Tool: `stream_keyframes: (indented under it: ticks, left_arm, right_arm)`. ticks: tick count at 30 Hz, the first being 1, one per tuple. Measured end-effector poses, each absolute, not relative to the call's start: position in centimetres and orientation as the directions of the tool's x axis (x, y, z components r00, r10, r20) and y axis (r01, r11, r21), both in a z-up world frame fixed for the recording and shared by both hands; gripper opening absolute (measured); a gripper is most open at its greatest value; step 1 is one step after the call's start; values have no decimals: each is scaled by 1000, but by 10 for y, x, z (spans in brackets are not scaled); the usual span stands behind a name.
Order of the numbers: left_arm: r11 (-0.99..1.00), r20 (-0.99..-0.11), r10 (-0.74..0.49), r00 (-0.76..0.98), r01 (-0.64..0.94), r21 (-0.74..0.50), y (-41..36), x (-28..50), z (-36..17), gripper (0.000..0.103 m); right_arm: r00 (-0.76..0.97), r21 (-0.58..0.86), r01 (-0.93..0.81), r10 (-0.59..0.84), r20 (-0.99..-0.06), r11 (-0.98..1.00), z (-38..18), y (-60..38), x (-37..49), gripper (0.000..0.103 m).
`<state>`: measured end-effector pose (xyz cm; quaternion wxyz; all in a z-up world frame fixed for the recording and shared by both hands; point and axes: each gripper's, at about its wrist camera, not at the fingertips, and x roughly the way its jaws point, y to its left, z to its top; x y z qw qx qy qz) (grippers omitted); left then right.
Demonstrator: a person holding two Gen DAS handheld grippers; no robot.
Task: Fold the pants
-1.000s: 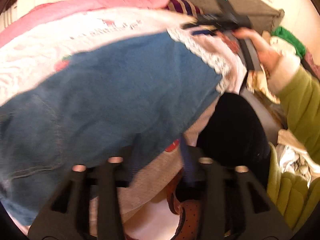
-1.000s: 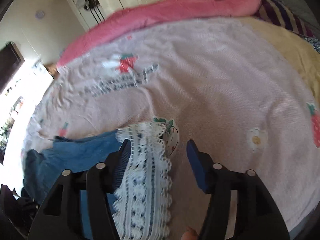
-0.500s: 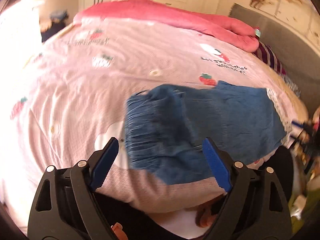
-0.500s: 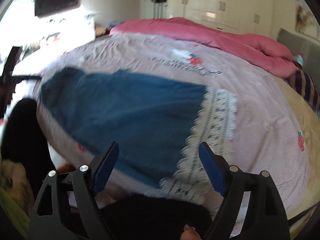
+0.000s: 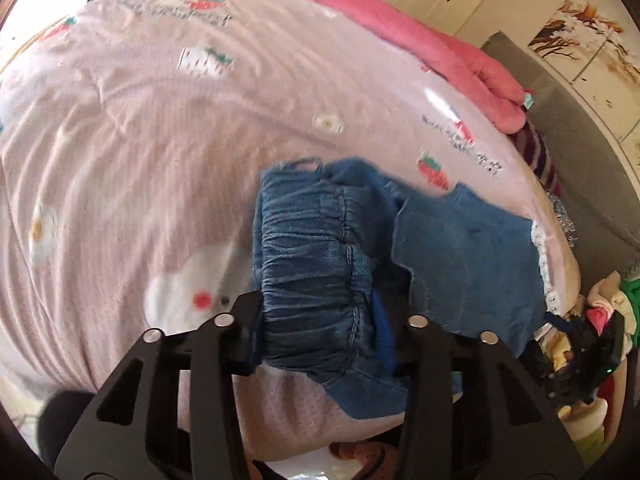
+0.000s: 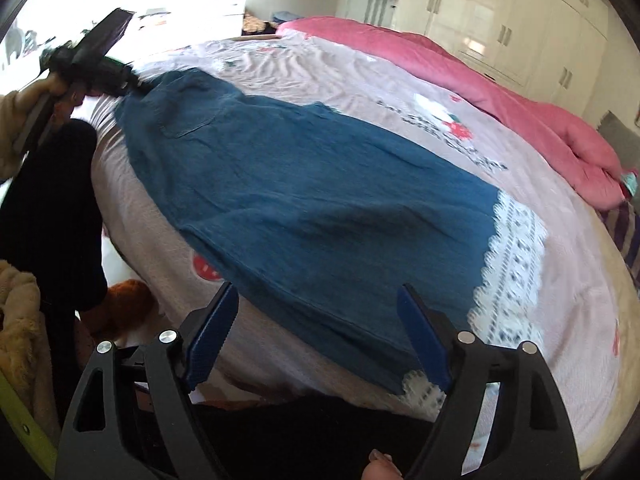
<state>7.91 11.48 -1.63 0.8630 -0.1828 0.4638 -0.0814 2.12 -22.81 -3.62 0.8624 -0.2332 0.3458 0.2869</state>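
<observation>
left gripper (image 5: 320, 328) is pinching the pants (image 6: 320, 200) waistband, lower centre | right gripper (image 6: 320, 336) is hanging spread above the near edge | long axis is running upper left to lace hem, lower right

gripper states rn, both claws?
Left claw: closed on the elastic waistband of the denim pants.
Right claw: open, holding nothing, above the pants' near edge.

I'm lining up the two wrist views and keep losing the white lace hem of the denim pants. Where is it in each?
Left wrist: the lace hem is a thin strip at the right edge.
Right wrist: a broad band right of centre, near the open right gripper.
Shared landmark: the pink duvet along the bed's far side.
</observation>
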Motion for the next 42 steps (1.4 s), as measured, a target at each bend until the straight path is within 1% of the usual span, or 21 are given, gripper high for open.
stream_keyframes:
  ticks: [2, 3, 5, 6, 9, 11, 13, 15, 17, 20, 21, 22, 23, 25, 27, 30, 33, 36, 38, 40, 42]
  left_arm:
    - [938, -772, -273, 574, -20, -347, 115, 82, -6, 31]
    - [944, -772, -258, 581, -19, -329, 117, 85, -3, 31]
    - [951, -762, -240, 602, -14, -310, 118, 87, 8, 30]
    - [951, -758, -236, 608, -15, -308, 120, 87, 11, 30]
    - [960, -766, -214, 607, -15, -280, 121, 83, 11, 29]
    - [964, -786, -210, 581, -11, -266, 121, 75, -1, 29]
    - [966, -814, -213, 541, -11, -259, 120, 69, -17, 30]
    - [964, -814, -223, 537, -6, -267, 119, 63, -21, 31]
    - [961, -805, -230, 547, -5, -278, 120, 60, -16, 32]
    - [965, -790, -201, 580, -21, -260, 122, 50, -3, 42]
    - [971, -784, -178, 594, -24, -239, 122, 46, 2, 45]
    - [978, -780, -146, 608, -31, -208, 121, 39, 9, 45]
    - [983, -775, -117, 621, -41, -181, 120, 33, 16, 45]
    - [989, -747, -92, 659, -28, -146, 113, 22, 35, 50]
    - [990, -724, -109, 681, 12, -137, 99, 21, 50, 56]
    - [981, -701, -192, 687, 131, -140, 59, 35, 59, 64]
    - [959, -720, -274, 637, 237, -155, 14, 63, 41, 65]
    - [964, -761, -240, 603, 240, -113, -12, 82, 13, 65]
    - [955, -786, -263, 560, 267, -129, -22, 83, -5, 65]
    - [955, -807, -244, 538, 279, -102, -28, 80, -20, 65]
    - [957, -821, -231, 522, 274, -95, -24, 78, -33, 65]
  right_arm:
    - [582, -216, -668, 319, -748, 712, -40, -219, 26, 44]
    - [571, -216, -677, 316, -758, 703, -42, -215, 28, 38]
    - [552, -225, -702, 316, -772, 675, -46, -204, 29, 14]
    - [549, -228, -706, 315, -774, 670, -46, -201, 28, 11]
    - [505, -176, -737, 358, -786, 652, -48, -191, 24, 11]
    - [480, -161, -745, 352, -804, 648, -54, -190, 21, 14]
    - [440, -76, -737, 391, -808, 672, -50, -198, 24, 15]
    - [449, -17, -705, 428, -784, 709, -36, -214, 28, 21]
    - [496, 5, -662, 443, -747, 750, -22, -230, 34, 35]
    - [565, 54, -546, 415, -713, 836, -8, -263, 56, 43]
    - [580, 62, -496, 384, -719, 866, -9, -275, 64, 44]
    - [585, 60, -465, 357, -728, 883, -12, -283, 68, 44]
    - [578, 65, -425, 327, -747, 903, -18, -292, 73, 44]
    - [536, 101, -359, 293, -792, 928, -33, -308, 77, 44]
    - [517, 139, -336, 306, -800, 931, -41, -317, 72, 44]
    - [498, 156, -328, 311, -809, 932, -44, -318, 63, 44]
    - [485, 150, -340, 309, -818, 928, -50, -318, 57, 45]
    - [504, 147, -355, 321, -802, 923, -38, -322, 44, 44]
    - [570, 111, -349, 305, -763, 930, -23, -333, 32, 45]
    - [606, 77, -290, 245, -757, 954, -18, -346, 31, 47]
    - [605, 101, -233, 225, -763, 967, -22, -359, 38, 47]
